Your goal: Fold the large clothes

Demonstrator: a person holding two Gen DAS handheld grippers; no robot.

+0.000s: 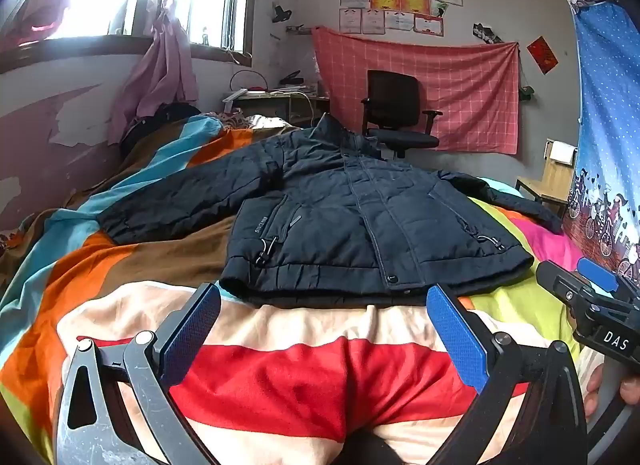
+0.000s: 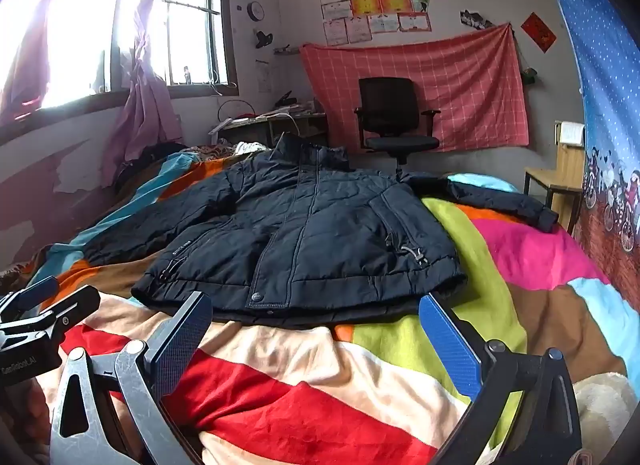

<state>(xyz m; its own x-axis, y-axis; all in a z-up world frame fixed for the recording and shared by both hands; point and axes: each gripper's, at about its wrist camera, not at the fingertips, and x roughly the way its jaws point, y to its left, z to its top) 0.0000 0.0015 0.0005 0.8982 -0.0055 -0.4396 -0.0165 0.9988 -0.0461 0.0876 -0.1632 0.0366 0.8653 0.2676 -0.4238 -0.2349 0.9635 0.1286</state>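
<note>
A dark navy padded jacket (image 1: 352, 209) lies front up on the striped bedspread, zipped, with both sleeves spread out to the sides; it also fills the middle of the right wrist view (image 2: 304, 225). My left gripper (image 1: 324, 305) hovers open just short of the jacket's hem, nothing between its blue pads. My right gripper (image 2: 316, 317) is open too, near the hem's right half, empty. The right gripper shows at the far right of the left wrist view (image 1: 588, 289), and the left gripper at the far left of the right wrist view (image 2: 44, 301).
The bedspread (image 1: 304, 377) has red, cream, orange, brown, green and pink stripes. A black office chair (image 2: 394, 121) stands beyond the bed before a red checked cloth. A blue curtain (image 2: 600, 105) hangs at the right, a wooden stool (image 2: 556, 181) beside it. Window and pink curtains are at the left.
</note>
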